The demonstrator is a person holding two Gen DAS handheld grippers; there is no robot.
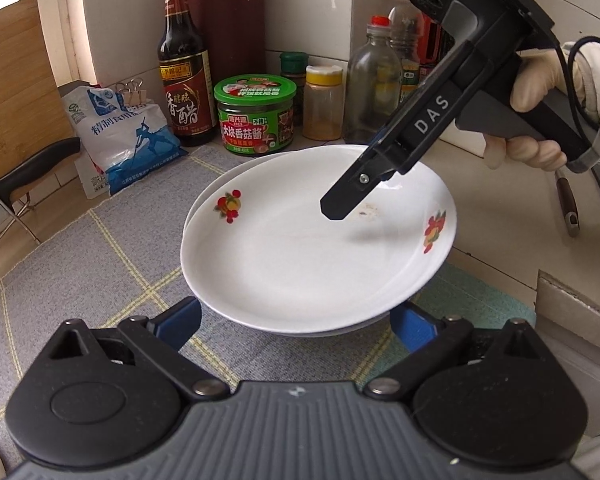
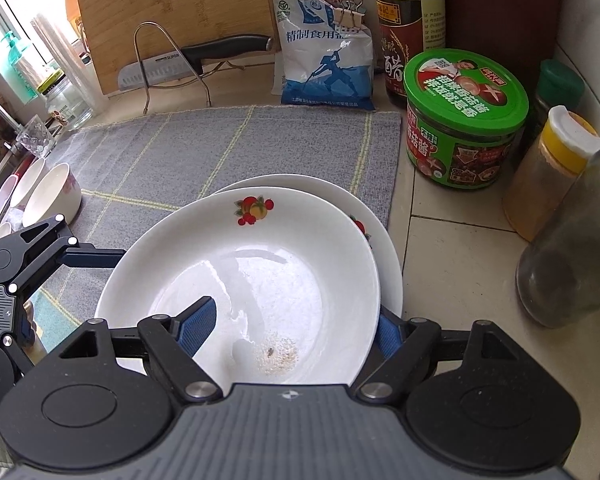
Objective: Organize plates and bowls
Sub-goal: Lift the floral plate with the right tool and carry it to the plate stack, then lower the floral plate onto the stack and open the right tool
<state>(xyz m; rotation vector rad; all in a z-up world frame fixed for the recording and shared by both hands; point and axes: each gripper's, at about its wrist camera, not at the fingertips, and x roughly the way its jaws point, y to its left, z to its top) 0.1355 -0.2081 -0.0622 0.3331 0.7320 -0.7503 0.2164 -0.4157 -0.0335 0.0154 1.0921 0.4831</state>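
The right gripper straddles the top plate's rim, jaws apart and not pressing, apparently to settle it on the lower plate; the left gripper waits open.

Both hand-held grippers angled downward: left hand-held gripper, right hand-held gripper jaws apart.

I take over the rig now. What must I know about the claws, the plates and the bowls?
Left claw: open, at the plates' rim, holding nothing.
Right claw: open, one finger inside the top plate, the other outside its rim; no grip.
Things: top plate lies off-centre on the lower plate, on the grey mat; bowls lean by the mat's left edge.
Done: two plates stacked.
Left: probably centre the top plate, then sort the bowls.
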